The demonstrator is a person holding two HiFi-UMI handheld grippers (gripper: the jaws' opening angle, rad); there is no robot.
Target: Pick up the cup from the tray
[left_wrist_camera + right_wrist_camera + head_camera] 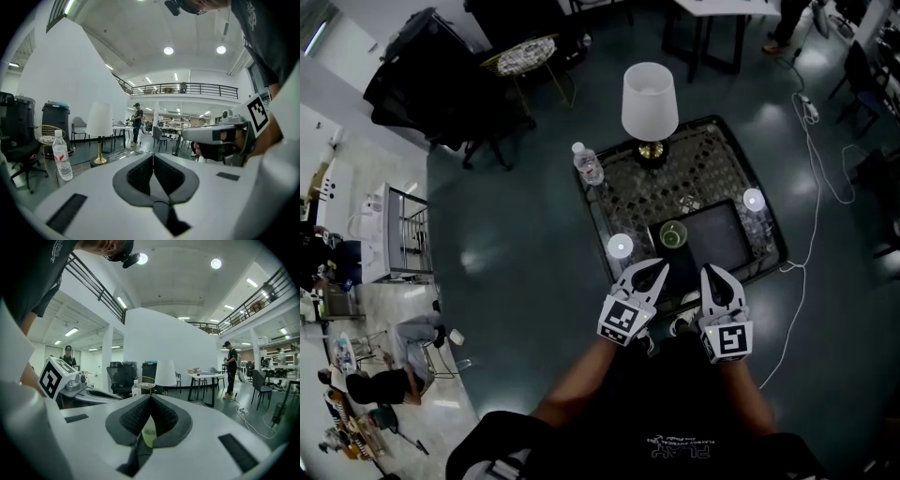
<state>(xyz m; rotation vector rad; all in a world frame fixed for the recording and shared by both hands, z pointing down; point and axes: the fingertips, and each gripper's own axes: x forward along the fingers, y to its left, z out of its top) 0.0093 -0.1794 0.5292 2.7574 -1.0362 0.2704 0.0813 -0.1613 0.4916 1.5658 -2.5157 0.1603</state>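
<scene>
Cup [673, 234]: a small round vessel, pale green and translucent, stood upright in the far left corner of a dark, flat, rectangular tray [724, 246] with a smooth matte surface. It sat just ahead of both tools, between their lines of reach, and touched neither.

The left hand-held gripper [654, 270] was smooth white plastic, with dark ribbed pads pressed tip to tip and nothing between them. The right hand-held gripper [714, 274] was of the same make. Its jaws were also together at the tips and clamped on nothing. In the right gripper view, the pale green of the cup showed through the narrow slot below the tips, beyond the jaws. Each tool carried a white cube printed with black square markers.

The tray lay on a low square worktop [694, 159] with a dark frame and an ornate lattice-patterned top. Farther ahead of the grippers stood a lamp [650, 101] with a plain white tapered shade and a brass base. At the worktop's far left corner stood a clear plastic water bottle [589, 165] with a white cap and red label. Two round white tops sat at the worktop's edges, one just left of the tray and one to its right; what they were could not be told.

The floor [525, 244] was dark, glossy and grey-green, with a white cable [811, 206] running over it to the right. A black office chair [431, 84] and a gold wire basket [522, 56] stood well off to the left. The room was tall and white-walled, with round ceiling lights, a railed upper gallery and desks in the distance.
</scene>
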